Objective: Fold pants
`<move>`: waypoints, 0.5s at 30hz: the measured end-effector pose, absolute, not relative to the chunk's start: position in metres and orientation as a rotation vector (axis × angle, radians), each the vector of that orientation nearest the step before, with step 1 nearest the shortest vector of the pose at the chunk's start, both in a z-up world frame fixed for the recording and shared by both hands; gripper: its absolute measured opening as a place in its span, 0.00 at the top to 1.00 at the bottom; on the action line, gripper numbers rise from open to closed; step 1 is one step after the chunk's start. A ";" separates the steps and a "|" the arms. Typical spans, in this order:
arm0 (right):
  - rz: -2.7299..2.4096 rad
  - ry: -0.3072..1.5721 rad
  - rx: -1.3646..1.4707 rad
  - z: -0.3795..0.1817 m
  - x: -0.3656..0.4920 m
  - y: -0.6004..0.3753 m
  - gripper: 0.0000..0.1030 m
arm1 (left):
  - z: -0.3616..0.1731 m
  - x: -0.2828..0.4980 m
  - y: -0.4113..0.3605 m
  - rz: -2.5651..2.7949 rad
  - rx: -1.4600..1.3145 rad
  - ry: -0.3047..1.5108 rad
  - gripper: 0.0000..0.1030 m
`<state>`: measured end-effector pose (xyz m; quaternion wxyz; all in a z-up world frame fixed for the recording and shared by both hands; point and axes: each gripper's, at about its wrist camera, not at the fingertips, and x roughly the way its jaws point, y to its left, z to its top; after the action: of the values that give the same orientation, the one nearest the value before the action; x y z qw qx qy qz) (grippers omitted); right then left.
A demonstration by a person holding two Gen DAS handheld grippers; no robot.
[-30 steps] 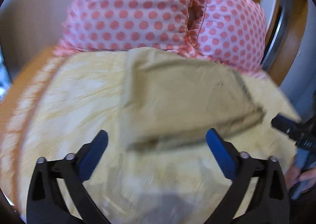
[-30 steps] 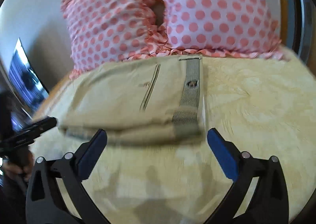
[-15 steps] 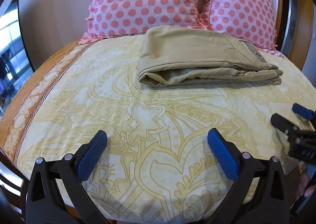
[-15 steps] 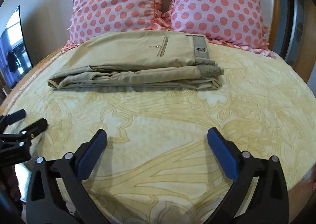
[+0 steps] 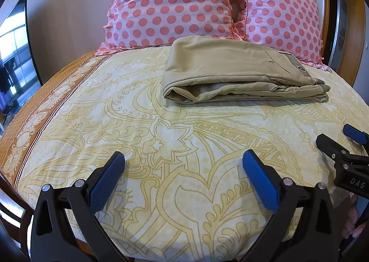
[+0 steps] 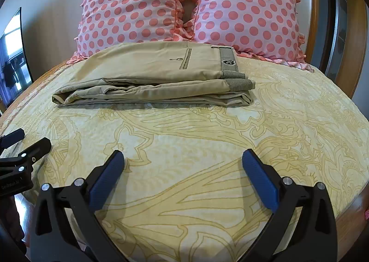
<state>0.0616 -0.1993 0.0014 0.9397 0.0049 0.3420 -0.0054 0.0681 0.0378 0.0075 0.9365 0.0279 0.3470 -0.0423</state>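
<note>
pants: khaki pants (image 6: 152,77) lie folded in a flat stack near the far end of the bed, waistband (image 6: 228,63) on top at the right, far edge just beside the pillows
left gripper: left gripper (image 5: 182,169) hovers above the bedspread, well apart from the stack, fingers spread wide, holding nothing
right gripper: right gripper (image 6: 183,168) likewise over the near bedspread, fingers apart, empty
progress: folding looks complete, judging by the tidy stack
risk 1: lower layers gape at the left end (image 5: 184,93); any nudge there could spring the fold open
risk 2: soft bedspread may sag under a press and tilt the stack
risk 3: a return pass with open fingers could snag the top layer
surface: yellow patterned bedspread (image 6: 207,137), orange border on the left (image 5: 27,123)
room: two pink polka-dot pillows (image 6: 184,5) upright against a wooden headboard (image 6: 316,8); dark screen (image 5: 13,54) on the left wall
</note>
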 end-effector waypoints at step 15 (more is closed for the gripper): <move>-0.013 0.697 0.010 0.001 0.062 -0.198 0.02 | 0.007 0.068 0.038 -0.086 0.057 0.708 0.01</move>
<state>0.0615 -0.1981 0.0013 0.9399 0.0050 0.3414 -0.0063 0.0680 0.0380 0.0073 0.9366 0.0280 0.3467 -0.0422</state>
